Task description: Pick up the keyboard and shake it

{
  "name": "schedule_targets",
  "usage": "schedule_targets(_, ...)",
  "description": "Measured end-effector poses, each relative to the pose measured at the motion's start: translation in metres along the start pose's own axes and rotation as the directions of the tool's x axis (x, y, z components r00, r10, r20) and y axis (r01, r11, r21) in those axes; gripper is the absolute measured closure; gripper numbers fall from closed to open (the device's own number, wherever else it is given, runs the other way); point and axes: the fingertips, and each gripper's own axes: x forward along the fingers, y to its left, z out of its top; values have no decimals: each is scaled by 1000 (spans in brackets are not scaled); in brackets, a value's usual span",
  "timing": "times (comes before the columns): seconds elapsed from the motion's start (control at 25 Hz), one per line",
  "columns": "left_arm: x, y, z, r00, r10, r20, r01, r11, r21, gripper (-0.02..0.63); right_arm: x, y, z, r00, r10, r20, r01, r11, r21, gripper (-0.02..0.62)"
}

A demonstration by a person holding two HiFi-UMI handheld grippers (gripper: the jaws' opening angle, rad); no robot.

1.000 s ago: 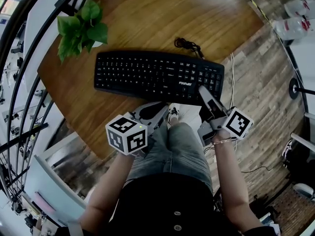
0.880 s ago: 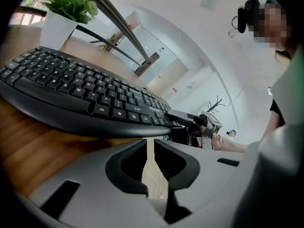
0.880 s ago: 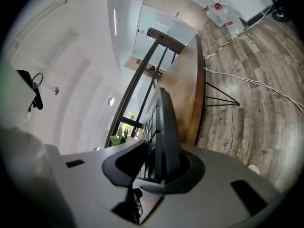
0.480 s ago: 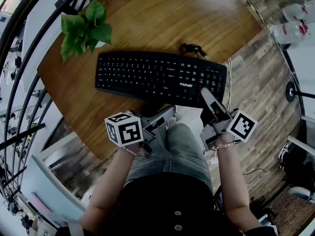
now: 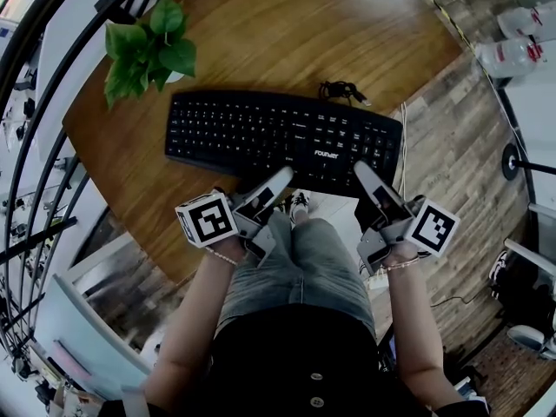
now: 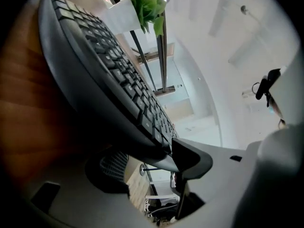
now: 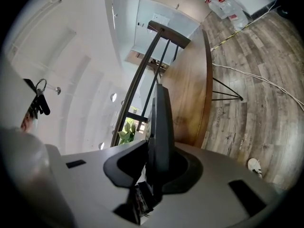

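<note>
A black keyboard lies on the round wooden table, its front edge overhanging towards me. My left gripper is at the middle of that front edge with its jaws opening wide. In the left gripper view the keyboard has its edge between the spread jaws of the left gripper, and the pads do not press on it. My right gripper is at the keyboard's front right corner, its jaws closing. In the right gripper view the keyboard stands edge-on, pinched in the right gripper.
A green potted plant stands at the table's far left. The keyboard's coiled cable lies behind its right end. Black railing bars run along the left. Water bottles sit on the wooden floor at the far right. My legs are below the table edge.
The left gripper has risen from near my knee to the keyboard's front edge and its jaws have opened around it. The right gripper stays at the right corner.
</note>
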Motion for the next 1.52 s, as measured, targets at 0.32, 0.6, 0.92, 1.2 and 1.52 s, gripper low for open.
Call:
schedule_targets(0.32,9,5,23,993,-43,106,56,991,-122,333,1,0,-2,1000,4,-17,-4,1000,8,497)
schedule_targets(0.6,14,4,30,983,-93,158,119,980,-162,352,0,-4,-3,1000,2,-9,-2,1000,21,497)
schedule_targets(0.92,13,1,35,960,-138,244,175,975,-137,480,3,-12,-4,1000,0,-2,0,1000,3,492)
schedule_targets(1.2,11,0,34,963,-109,248,143,982,-121,489,4,-10,-3,999,34,-18,-35,998,-52,489)
schedule_targets(1.52,8,-11,33,962,-98,254,115,992,-55,489,1,-11,-1,995,98,-4,-98,994,-55,488)
